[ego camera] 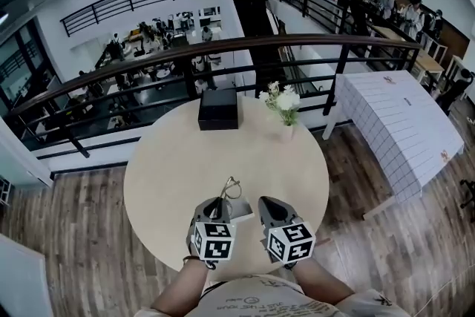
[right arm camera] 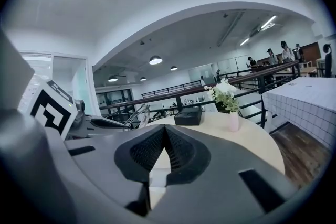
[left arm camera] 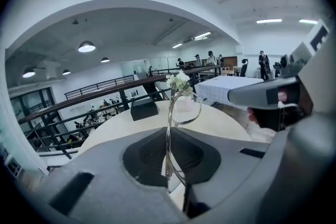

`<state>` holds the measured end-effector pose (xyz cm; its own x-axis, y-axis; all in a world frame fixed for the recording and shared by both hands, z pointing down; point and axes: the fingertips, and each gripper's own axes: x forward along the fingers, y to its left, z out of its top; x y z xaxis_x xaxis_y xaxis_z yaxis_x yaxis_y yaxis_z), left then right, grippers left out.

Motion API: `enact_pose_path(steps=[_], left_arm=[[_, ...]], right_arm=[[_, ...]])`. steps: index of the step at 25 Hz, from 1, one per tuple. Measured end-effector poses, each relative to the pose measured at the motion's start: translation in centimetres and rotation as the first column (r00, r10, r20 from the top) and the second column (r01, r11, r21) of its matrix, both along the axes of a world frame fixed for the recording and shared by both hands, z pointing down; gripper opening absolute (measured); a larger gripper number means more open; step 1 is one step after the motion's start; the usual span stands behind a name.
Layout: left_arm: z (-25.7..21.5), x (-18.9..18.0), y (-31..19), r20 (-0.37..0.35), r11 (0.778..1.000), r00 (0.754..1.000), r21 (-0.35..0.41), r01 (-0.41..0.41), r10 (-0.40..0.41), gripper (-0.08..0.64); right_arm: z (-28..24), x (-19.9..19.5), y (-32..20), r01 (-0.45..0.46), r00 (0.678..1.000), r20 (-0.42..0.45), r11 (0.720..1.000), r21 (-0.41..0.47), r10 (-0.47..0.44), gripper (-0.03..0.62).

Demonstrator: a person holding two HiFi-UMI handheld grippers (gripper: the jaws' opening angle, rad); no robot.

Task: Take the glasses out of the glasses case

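Thin metal-framed glasses (ego camera: 231,189) stick up from my left gripper (ego camera: 222,204), which is shut on the frame above the near part of the round table (ego camera: 171,159). In the left gripper view the wire frame (left arm camera: 169,128) runs between the closed jaws and a lens ring (left arm camera: 185,107) stands above them. A white glasses case (ego camera: 242,216) lies on the table between the two grippers. My right gripper (ego camera: 263,204) is close beside it on the right, shut, its tips (right arm camera: 165,134) meeting with nothing seen between them. A white edge of the case (right arm camera: 157,178) shows below those jaws.
A black box (ego camera: 218,109) sits at the table's far side, a small vase of white flowers (ego camera: 285,115) to its right. A dark railing (ego camera: 223,48) runs behind the table. A table with a white checked cloth (ego camera: 404,122) stands to the right.
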<state>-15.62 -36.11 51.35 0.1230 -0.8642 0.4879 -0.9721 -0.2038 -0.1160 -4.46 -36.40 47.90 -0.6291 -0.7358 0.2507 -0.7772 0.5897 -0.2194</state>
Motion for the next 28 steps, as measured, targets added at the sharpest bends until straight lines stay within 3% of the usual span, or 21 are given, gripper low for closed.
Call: enact_pose_path(steps=[5,10,28], left_arm=[[-3.1,-1.8,1.2,-0.07,0.991,0.993,0.09,0.099,-0.092,0.023],[-4.2,-2.1,2.4,-0.101,0.979,0.986,0.145,0.143,-0.129,0.023],[-2.4,-2.7,3.0,-0.148,0.983,0.978,0.085,0.163,-0.15,0.023]], right_arm=[[-1.7,-2.0,-0.4,0.009,1.0,0.009,0.996,0.085,-0.01,0.015],[-3.2,-3.2,-0.7,0.021,1.0,0.002,0.987,0.159,-0.022,0.015],[-2.2,-3.6,0.6,0.058,0.998,-0.015,0.989,0.134,-0.057,0.015]])
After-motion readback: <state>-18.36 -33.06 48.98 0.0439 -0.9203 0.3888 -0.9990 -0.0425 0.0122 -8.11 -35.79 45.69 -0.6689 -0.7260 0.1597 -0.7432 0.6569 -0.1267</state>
